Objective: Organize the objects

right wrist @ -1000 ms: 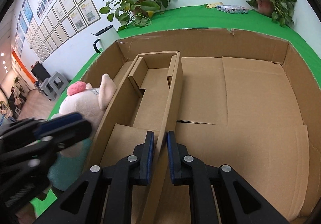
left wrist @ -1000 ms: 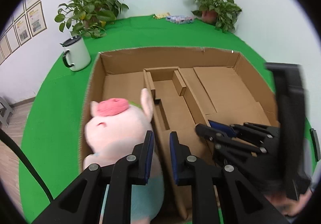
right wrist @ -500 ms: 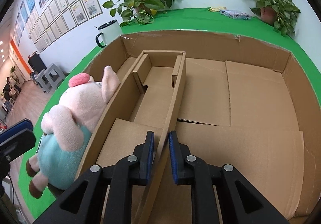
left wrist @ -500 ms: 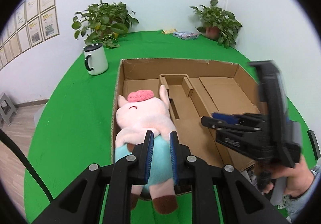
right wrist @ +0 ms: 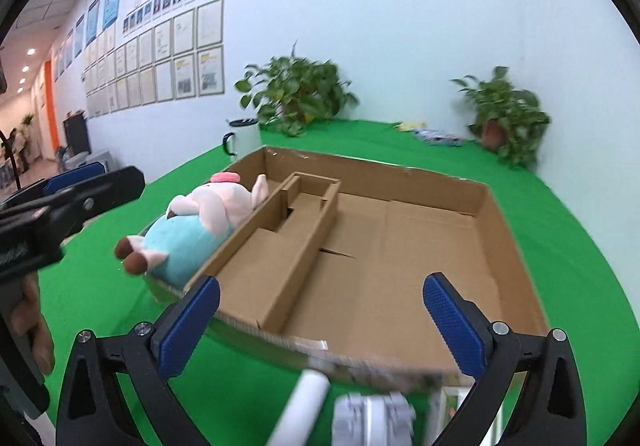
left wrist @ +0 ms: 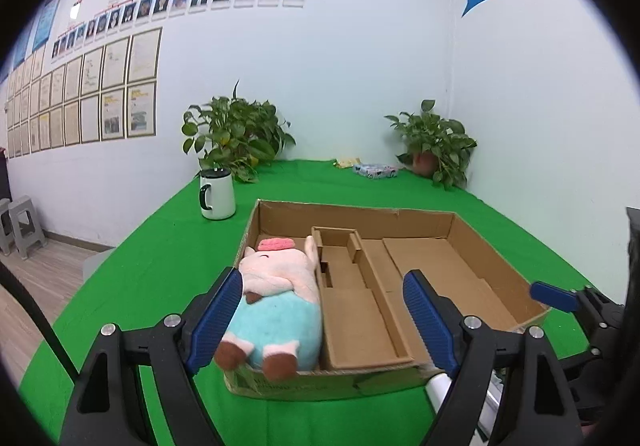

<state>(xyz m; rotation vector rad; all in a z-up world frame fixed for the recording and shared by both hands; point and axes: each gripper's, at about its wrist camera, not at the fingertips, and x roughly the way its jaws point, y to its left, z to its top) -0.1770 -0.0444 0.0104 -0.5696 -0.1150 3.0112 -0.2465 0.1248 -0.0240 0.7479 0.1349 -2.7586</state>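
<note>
Both hand-held grippers stand wide apart and grasp nothing, their jaws having just been opening with no object between them.

Left wrist view: the left hand-held gripper (left wrist: 322, 316) points toward the near edge of the shallow brown cardboard box (left wrist: 352, 216) on the green-covered worktop (left wrist: 160, 246). The pink plush pig in a pale blue outfit (left wrist: 276, 302) lies in the box's leftmost compartment, just ahead of the left blue pad, head toward the far wall, brown feet overhanging the near edge. Its long axis runs front to back, alongside the cardboard dividers (left wrist: 370, 272). The remaining compartments hold nothing. A white tube-like object (left wrist: 438, 386) lies at the near right corner of the box, beside the right pad. A white mug with a black handle (left wrist: 217, 195) stands beyond the box's far left corner.

Right wrist view: the right hand-held gripper (right wrist: 322, 322) faces the large bare right compartment. Blurred white items (right wrist: 340, 412), including the tube, lie on the worktop between this gripper and the box's near edge. The left hand-held gripper shows at the left edge, beside the pig's feet. Judged from this, those loose items lie nearer the right hand, with the tube's long axis slanting toward the box.
</note>
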